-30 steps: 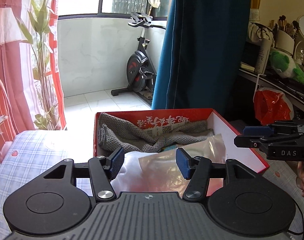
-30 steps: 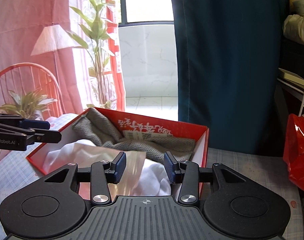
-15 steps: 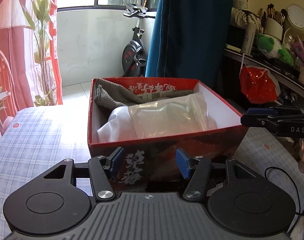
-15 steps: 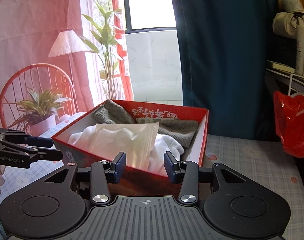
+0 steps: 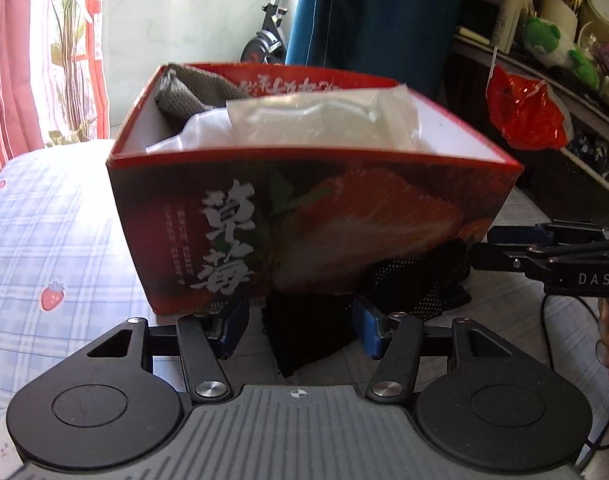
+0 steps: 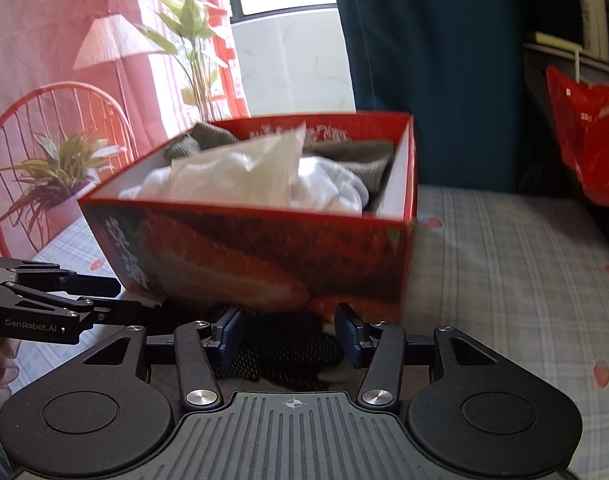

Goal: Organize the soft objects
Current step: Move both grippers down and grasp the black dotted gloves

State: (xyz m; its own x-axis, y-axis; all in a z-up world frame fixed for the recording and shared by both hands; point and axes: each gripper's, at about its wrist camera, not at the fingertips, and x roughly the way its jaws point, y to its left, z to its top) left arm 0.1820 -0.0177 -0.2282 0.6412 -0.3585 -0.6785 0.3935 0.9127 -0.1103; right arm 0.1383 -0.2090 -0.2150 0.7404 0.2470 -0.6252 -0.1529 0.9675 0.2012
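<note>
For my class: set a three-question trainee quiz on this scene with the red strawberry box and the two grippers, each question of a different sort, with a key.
1. True or false: the left gripper is shut on the black mesh cloth.
2. Multiple choice: which lies on top of the white fabric inside the red box? A) a book B) a clear plastic bag C) a shoe
3. Fill in: the grey knitted cloth lies along the box's ____ wall, the one away from the cameras.

Key:
1. False; its jaws are open, with the cloth between them.
2. B
3. far

The right gripper is open too.
</note>
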